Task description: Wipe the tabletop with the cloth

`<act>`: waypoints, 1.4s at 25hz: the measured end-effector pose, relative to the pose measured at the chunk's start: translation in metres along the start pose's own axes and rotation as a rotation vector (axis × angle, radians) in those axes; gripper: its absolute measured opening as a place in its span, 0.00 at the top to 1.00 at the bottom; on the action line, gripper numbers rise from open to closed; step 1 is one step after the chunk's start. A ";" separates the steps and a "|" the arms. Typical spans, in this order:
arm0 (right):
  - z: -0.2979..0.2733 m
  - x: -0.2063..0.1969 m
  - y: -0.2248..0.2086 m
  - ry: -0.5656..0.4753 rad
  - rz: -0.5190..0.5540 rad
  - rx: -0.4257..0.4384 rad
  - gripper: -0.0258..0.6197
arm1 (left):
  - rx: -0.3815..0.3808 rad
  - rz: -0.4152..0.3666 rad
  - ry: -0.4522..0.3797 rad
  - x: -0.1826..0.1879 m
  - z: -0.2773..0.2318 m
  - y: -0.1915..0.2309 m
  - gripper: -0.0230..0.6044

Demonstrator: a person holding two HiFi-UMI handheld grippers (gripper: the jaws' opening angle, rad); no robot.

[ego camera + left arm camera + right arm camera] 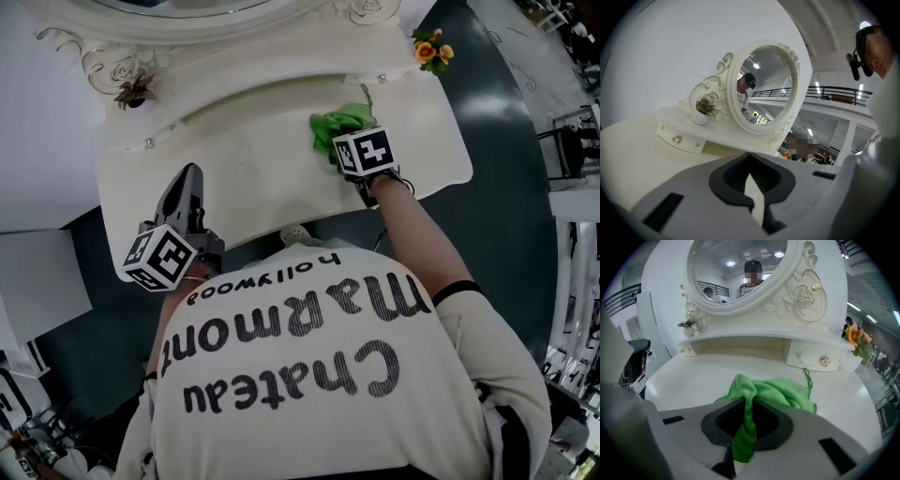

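A green cloth point(337, 123) lies bunched on the white dressing table's top point(253, 169), right of the middle. My right gripper point(349, 153) is shut on it. In the right gripper view a fold of the cloth point(776, 392) runs down between the jaws of that gripper point(744, 430), and the rest spreads on the tabletop point(693, 380) ahead. My left gripper point(186, 187) hovers over the table's front left part. Its jaws stand together with nothing in them, and the left gripper point(753, 183) points toward the mirror.
An oval mirror point(761, 84) in a carved white frame stands at the back. Small drawers with knobs point(825, 361) flank it. A small potted plant point(134, 92) sits back left, orange flowers point(431, 49) back right. Dark floor point(506, 141) surrounds the table.
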State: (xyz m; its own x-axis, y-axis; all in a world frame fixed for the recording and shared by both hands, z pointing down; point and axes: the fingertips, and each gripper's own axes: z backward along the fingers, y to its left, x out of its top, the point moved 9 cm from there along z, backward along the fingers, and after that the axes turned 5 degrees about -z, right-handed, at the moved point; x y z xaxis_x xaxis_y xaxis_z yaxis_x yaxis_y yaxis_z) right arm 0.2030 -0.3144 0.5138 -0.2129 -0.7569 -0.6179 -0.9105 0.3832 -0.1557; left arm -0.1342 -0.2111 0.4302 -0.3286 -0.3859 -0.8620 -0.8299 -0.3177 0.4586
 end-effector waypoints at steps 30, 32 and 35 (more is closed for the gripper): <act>0.008 -0.006 0.001 -0.186 -0.290 -0.069 0.86 | 0.165 0.032 -0.063 0.013 0.104 0.066 0.95; 0.011 0.005 0.016 -0.229 -0.273 -0.023 0.86 | 0.189 0.037 -0.076 0.016 0.113 0.072 0.95; 0.011 0.023 0.053 -0.271 -0.239 0.085 0.86 | 0.204 0.039 -0.087 0.019 0.123 0.079 0.95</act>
State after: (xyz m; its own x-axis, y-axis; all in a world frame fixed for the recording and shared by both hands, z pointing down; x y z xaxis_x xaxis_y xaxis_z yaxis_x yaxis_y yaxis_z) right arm 0.1537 -0.3058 0.4831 0.1142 -0.6673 -0.7360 -0.8878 0.2638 -0.3770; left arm -0.2610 -0.1371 0.4234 -0.3922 -0.3156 -0.8640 -0.8869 -0.1193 0.4462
